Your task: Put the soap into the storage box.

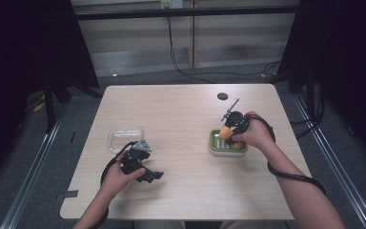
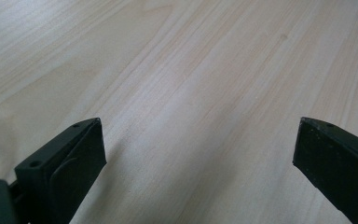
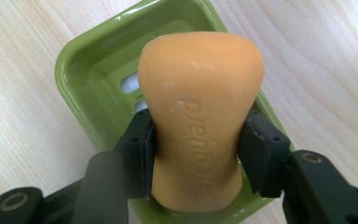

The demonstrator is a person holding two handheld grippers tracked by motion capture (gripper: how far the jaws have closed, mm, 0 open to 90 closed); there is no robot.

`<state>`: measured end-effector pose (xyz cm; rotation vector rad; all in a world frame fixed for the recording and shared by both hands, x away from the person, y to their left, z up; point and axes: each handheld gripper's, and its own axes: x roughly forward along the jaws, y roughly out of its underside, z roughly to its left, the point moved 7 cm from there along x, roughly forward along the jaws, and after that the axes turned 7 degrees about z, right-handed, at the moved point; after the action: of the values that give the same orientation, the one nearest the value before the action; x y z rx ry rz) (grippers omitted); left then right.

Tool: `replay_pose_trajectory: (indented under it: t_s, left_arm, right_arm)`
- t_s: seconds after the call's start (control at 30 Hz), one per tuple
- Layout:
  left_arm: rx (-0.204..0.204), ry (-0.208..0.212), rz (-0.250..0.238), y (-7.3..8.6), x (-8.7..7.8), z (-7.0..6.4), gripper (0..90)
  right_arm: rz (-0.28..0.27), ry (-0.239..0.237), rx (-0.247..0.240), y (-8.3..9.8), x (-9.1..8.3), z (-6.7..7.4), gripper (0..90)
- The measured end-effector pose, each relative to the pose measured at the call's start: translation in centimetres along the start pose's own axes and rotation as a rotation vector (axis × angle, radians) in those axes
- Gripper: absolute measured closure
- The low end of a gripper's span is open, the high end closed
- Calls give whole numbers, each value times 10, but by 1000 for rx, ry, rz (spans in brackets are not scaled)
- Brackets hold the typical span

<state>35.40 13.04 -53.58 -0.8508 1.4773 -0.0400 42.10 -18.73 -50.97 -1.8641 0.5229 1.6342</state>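
Observation:
An orange bar of soap (image 3: 200,112) is pinched at its narrow waist by my right gripper (image 3: 196,154), whose jaws are shut on it just above a green soap dish (image 3: 81,65). From above, the soap (image 1: 225,132) and right gripper (image 1: 233,125) hang over the dish (image 1: 215,144) at the table's right. My left gripper (image 1: 147,172) rests low over the table's left front with its jaws wide open. Between its fingers (image 2: 70,163) lies bare wood and nothing else.
A clear plastic lid or tray (image 1: 125,137) lies just beyond the left hand. A dark round hole (image 1: 222,96) marks the table's far side. Cables trail from both grippers along the forearms. The table's edges drop to a grey floor with metal rails.

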Motion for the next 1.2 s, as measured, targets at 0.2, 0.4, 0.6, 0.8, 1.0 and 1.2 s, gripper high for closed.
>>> replay_pose_trajectory:
  t_s: [0.2, 0.4, 0.6, 0.8, 1.0, 1.2]
  left_arm:
    - [-2, 5, -2, 0, 0, 0, 20]
    - [1, 4, 4, 0, 0, 0, 20]
    - [1, 2, 4, 0, 0, 0, 21]
    - [3, -2, 6, 0, -1, 0, 21]
    - [4, 2, 8, 0, 0, 0, 22]
    - [2, -3, 6, 0, -1, 0, 22]
  right_arm:
    - [-1, -6, 3, -1, 2, 0, 501]
    - [-1, -13, 8, -1, 3, -1, 501]
    - [1, -20, 1, -3, 6, 0, 500]
    - [0, -26, -8, -3, 8, -1, 499]
    - [13, -18, -31, -3, 9, 1, 498]
    - [20, -20, -44, -2, 12, 1, 497]
